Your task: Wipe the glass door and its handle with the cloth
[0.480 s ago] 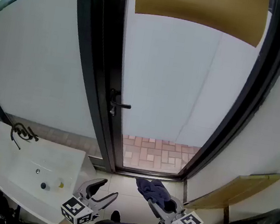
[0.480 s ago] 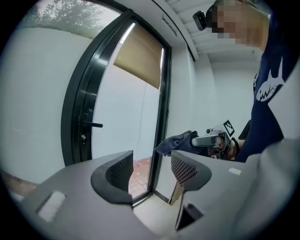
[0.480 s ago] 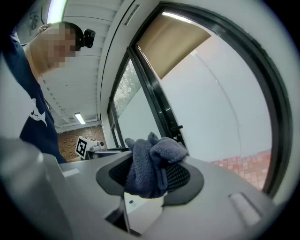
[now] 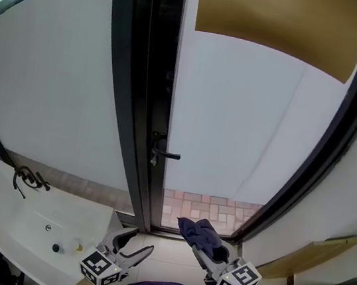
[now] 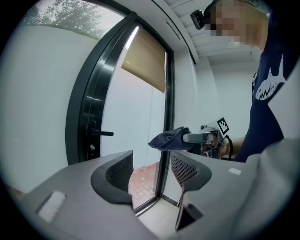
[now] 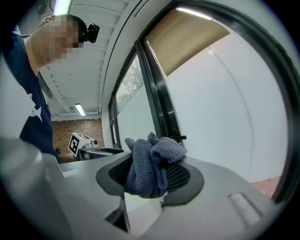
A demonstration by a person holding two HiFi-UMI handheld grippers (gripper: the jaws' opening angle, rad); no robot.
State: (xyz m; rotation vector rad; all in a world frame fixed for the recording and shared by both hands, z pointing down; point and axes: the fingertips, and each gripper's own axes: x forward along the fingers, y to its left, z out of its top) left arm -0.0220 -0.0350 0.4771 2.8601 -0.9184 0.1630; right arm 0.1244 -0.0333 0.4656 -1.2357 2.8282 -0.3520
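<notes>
The dark blue fleecy cloth [image 6: 149,165] sits bunched between the jaws of the right gripper [image 4: 207,252], which are clamped on it. It is at the lower centre-right of the head view, well apart from the pane. The left gripper [image 5: 151,169], at lower centre-left, has its 2 jaws apart with nothing between them. The frosted glass door [image 4: 241,128] fills the middle of the frame. Its slim black lever handle [image 4: 166,153] juts out just below centre.

The cloth looks light, soft and limp, so it should mould round the lever. Holding it by the wad, with a loose lobe leading, seems best. The smooth glass wants even, moderate pressure.
</notes>
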